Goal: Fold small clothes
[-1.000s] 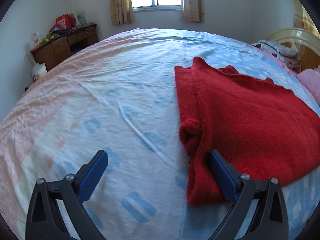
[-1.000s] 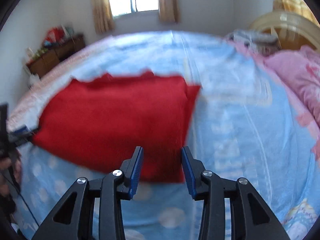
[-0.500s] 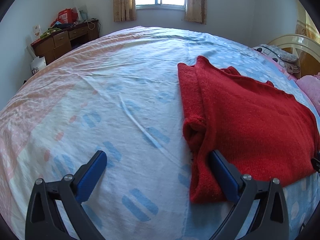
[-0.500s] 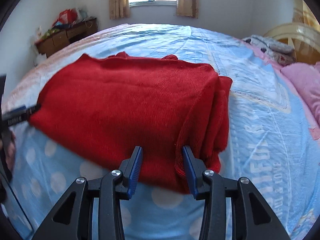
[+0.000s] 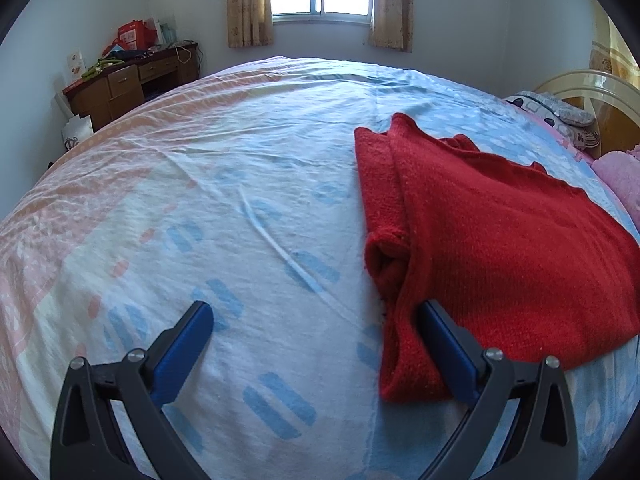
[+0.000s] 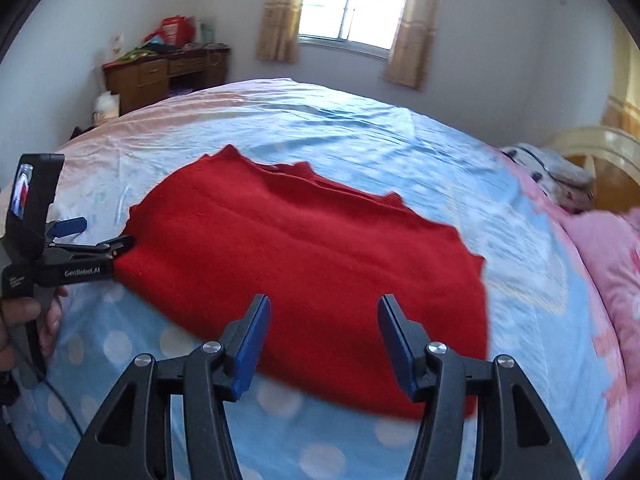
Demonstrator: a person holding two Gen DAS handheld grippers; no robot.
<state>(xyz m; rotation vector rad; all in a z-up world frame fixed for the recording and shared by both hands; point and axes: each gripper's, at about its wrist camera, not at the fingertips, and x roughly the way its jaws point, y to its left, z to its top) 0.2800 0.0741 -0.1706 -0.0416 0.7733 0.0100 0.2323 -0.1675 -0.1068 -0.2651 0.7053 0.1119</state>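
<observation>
A red knitted sweater (image 5: 500, 248) lies folded flat on the bed sheet (image 5: 240, 200). My left gripper (image 5: 314, 312) stands wide open at the sweater's near left corner. Its right finger (image 5: 444, 340) rests against the folded edge, and only sheet lies between the fingers. In the right wrist view the sweater (image 6: 312, 240) spreads across the middle, with the left gripper (image 6: 106, 233) at its left corner. My right gripper (image 6: 324, 304) hovers over the sweater's near edge. Its jaws are opening and they pinch nothing.
A person's hand (image 6: 24, 312) holds the left gripper's handle. A pink blanket (image 6: 604, 264) and a pillow lie along the right side by the headboard (image 5: 588, 88). A cluttered wooden desk (image 5: 128, 80) stands by the far left wall, near the window.
My right gripper's jaws have spread much wider, and it has shifted and rolled over the sweater's near edge. The left gripper and the sweater have stayed where they were.
</observation>
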